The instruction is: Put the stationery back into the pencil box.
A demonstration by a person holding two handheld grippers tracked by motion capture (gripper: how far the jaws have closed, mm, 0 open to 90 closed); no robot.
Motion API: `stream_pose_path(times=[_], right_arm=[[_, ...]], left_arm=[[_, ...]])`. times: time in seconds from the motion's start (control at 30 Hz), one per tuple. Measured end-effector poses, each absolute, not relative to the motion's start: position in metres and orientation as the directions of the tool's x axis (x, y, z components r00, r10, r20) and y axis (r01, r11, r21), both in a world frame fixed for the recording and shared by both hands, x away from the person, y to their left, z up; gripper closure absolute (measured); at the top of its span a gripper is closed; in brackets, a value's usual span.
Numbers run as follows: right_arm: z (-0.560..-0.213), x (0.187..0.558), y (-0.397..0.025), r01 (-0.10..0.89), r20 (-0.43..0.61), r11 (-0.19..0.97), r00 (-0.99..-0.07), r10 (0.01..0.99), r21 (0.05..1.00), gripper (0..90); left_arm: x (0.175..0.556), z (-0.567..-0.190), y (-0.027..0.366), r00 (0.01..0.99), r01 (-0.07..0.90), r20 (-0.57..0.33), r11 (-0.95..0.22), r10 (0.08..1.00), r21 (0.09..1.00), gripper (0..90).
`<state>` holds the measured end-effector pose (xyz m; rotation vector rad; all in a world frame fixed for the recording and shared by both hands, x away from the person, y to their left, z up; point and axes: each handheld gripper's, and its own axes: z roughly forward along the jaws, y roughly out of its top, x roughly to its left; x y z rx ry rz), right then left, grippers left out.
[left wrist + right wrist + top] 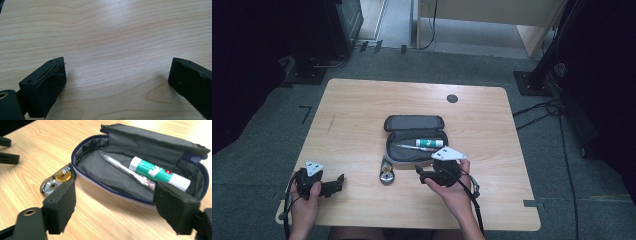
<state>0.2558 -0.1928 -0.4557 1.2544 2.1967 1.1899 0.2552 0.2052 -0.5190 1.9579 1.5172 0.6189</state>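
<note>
An open dark grey fabric pencil case (414, 137) lies near the middle of the light wooden table (362, 105), its lid folded back on the far side. The person's right hand (451, 190) sits just on the near side of the case, wrapped around the right gripper (422, 175), which points leftward toward a small round silver and gold metal object (386, 175) resting against the case's near-left edge. In the right gripper view, its black jaws stand wide apart and grip nothing; the case's near rim lies between and just beyond them. Inside the case lie a slim silver pen (125, 168) and, touching it on the lid side, a white and green glue stick (157, 173). Well left of the case, the left hand (304, 197) holds the left gripper (337, 184) low at the table's near edge, pointing toward the case. Its jaws are also spread wide, with bare wood between them.
</note>
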Motion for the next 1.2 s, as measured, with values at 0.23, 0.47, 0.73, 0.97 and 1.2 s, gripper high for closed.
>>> stream_pose_path(times=[0.23,0.47,0.73,0.97,1.2], right_arm=[[-0.471,0.237,-0.184,0.558,0.135,0.235,-0.542,0.829,0.796,16.7],[-0.488,0.217,-0.164,0.566,0.171,0.210,-0.546,0.820,0.797,19.6],[-0.503,0.217,-0.138,0.578,0.197,0.215,-0.566,0.801,0.787,24.9],[-0.513,0.224,-0.112,0.596,0.215,0.215,-0.566,0.796,0.773,26.9],[-0.517,0.236,-0.093,0.616,0.213,0.197,-0.527,0.823,0.763,25.7]], left_arm=[[0.255,-0.519,0.205,0.248,0.701,0.011,-0.187,0.969,0.689,1.7],[0.255,-0.519,0.205,0.250,0.700,0.011,-0.188,0.968,0.689,1.7],[0.255,-0.519,0.205,0.250,0.700,0.009,-0.187,0.968,0.689,1.7],[0.255,-0.519,0.205,0.250,0.700,0.009,-0.187,0.968,0.689,1.7],[0.255,-0.519,0.205,0.250,0.700,0.009,-0.187,0.968,0.689,1.7]])
